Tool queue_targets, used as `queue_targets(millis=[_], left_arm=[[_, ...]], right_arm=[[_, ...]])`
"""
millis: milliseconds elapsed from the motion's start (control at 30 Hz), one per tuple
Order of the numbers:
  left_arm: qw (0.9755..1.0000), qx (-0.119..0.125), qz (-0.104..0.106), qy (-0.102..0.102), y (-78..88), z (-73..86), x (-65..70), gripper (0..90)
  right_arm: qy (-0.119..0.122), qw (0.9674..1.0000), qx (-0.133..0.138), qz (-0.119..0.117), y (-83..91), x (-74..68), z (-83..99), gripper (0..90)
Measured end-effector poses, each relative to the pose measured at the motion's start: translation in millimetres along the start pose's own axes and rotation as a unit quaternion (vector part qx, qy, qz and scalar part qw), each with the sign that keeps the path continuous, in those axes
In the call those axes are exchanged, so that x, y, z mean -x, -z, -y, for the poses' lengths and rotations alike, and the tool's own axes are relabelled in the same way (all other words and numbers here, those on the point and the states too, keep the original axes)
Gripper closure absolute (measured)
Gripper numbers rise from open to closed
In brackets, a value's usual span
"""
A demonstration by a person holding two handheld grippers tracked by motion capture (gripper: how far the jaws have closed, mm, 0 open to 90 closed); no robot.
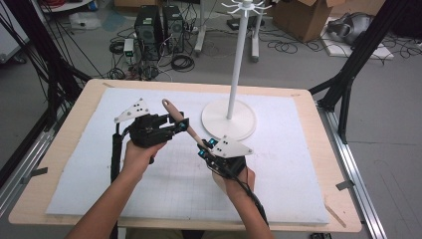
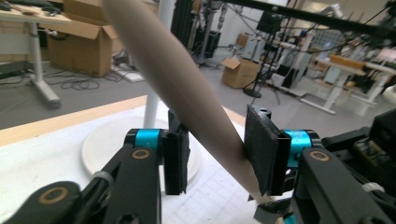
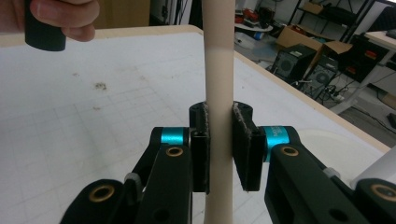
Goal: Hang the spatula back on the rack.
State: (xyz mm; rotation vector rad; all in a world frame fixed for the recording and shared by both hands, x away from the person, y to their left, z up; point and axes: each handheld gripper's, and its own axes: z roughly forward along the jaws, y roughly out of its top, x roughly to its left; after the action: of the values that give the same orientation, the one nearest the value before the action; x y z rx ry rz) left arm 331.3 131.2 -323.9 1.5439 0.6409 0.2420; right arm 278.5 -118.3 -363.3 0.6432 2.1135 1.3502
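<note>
Two grippers meet over the white mat (image 1: pixel 99 164). At left, the left gripper (image 1: pixel 182 123) brackets a tan wooden handle (image 1: pixel 181 122), pads not yet pressing; its lower end is hidden. Right of it, the right gripper (image 1: pixel 205 149) clamps the handle, near the white stand (image 1: pixel 229 119).

On the table there is one white mat (image 1: pixel 164 189) and one white stand (image 1: pixel 229 118), which has one round base and one pole. One wooden handle (image 1: pixel 181 123) is there, pale beige in colour. Two grippers are counted: one left gripper (image 1: pixel 176 124) and one right gripper (image 1: pixel 205 149), and each has two black jaws. Two hands hold them, one hand for each. On the floor behind stand two black computer towers (image 1: pixel 158 25), and at least two cardboard boxes (image 1: pixel 304 17).
</note>
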Motion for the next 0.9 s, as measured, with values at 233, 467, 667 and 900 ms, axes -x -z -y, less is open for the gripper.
queue_targets(millis=[233,467,667,900], left_arm=[[0.9991,0.007,0.039,-0.015,-1.0,-11.6,8.8,68.0],[0.9963,0.011,0.08,-0.029,-2.1,-30.5,18.3,71.3],[0.9925,0.002,0.11,-0.053,-3.7,-44.1,24.2,72.7],[0.9874,-0.012,0.139,-0.074,-4.3,-48.4,27.6,73.1]], right_arm=[[-0.002,0.9999,0.014,-0.006,1.9,1.7,-2.7,78.0],[-0.014,0.9993,0.03,-0.019,9.7,3.9,-11.1,78.0],[-0.015,0.9983,0.039,-0.041,16.1,9.8,-19.4,77.7],[0.007,0.9932,0.049,-0.106,16.1,21.5,-20.5,72.7]])
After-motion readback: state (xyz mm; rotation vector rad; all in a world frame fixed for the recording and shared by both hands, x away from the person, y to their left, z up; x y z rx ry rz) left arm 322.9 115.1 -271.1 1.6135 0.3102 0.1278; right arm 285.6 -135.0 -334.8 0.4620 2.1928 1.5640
